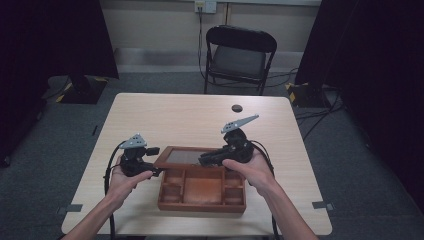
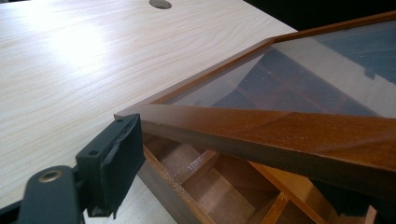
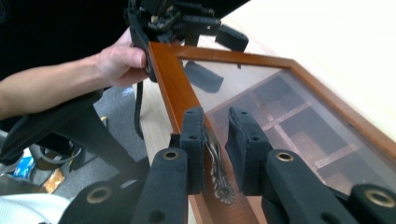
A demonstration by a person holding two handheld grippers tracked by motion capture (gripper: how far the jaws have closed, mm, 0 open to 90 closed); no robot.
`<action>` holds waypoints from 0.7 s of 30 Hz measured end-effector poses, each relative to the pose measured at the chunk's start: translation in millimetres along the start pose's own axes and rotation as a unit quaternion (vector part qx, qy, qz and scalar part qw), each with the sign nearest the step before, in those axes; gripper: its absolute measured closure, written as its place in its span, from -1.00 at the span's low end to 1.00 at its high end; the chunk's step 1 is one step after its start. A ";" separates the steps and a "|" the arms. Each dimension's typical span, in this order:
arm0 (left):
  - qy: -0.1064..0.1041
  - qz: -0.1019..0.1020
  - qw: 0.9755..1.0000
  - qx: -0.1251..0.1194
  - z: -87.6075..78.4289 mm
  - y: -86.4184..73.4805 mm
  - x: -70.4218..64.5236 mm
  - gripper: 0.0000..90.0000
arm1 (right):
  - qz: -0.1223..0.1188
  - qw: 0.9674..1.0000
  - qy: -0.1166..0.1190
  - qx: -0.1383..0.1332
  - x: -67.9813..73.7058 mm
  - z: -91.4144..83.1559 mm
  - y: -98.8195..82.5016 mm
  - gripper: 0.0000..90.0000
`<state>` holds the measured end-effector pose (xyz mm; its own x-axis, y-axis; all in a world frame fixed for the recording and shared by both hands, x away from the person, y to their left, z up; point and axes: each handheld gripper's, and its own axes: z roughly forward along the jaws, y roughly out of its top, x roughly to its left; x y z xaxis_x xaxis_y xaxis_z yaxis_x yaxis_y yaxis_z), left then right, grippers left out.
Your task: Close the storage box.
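A brown wooden box (image 1: 200, 206) with several compartments sits at the table's near edge. Its glass lid (image 1: 187, 156) in a wooden frame is tilted up at the front. My left gripper (image 1: 155, 161) is shut on the lid's left front corner. One pad (image 2: 116, 154) lies against the frame rail (image 2: 280, 130), and the other jaw is hidden under that rail. My right gripper (image 3: 215, 126) straddles the front rail at a brass clasp (image 3: 215, 168). The left pad (image 3: 194, 144) touches it, while a slim gap shows at the right pad. The right gripper (image 1: 202, 161) reaches in from the right.
The pale wooden table (image 1: 175, 115) has a round cable hole (image 1: 236, 107) near its far edge. A black folding chair (image 1: 240, 55) stands behind the table. Dark curtains hang on both sides, and cables lie on the floor at right.
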<state>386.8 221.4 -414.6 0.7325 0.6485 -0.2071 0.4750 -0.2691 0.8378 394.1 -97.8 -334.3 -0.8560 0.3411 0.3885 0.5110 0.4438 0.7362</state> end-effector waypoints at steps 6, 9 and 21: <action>-0.002 0.001 1.000 0.005 1.1 -2.3 1.2 -0.62 | 0.006 1.000 0.007 0.007 -1.2 1.8 -0.9 0.72; 0.002 0.005 1.000 0.009 1.5 -3.5 2.0 -0.62 | 0.011 1.000 0.013 0.015 -2.2 3.3 -1.6 0.75; -0.003 -0.001 1.000 0.017 3.8 -6.3 4.3 -0.61 | 0.004 0.999 0.018 0.029 -1.7 6.3 -2.7 0.82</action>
<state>388.8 223.2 -422.7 0.7345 0.6445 -0.2127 0.4933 -0.2917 0.8195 394.7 -94.3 -340.5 -0.8536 0.3160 0.4141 0.5206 0.4893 0.6997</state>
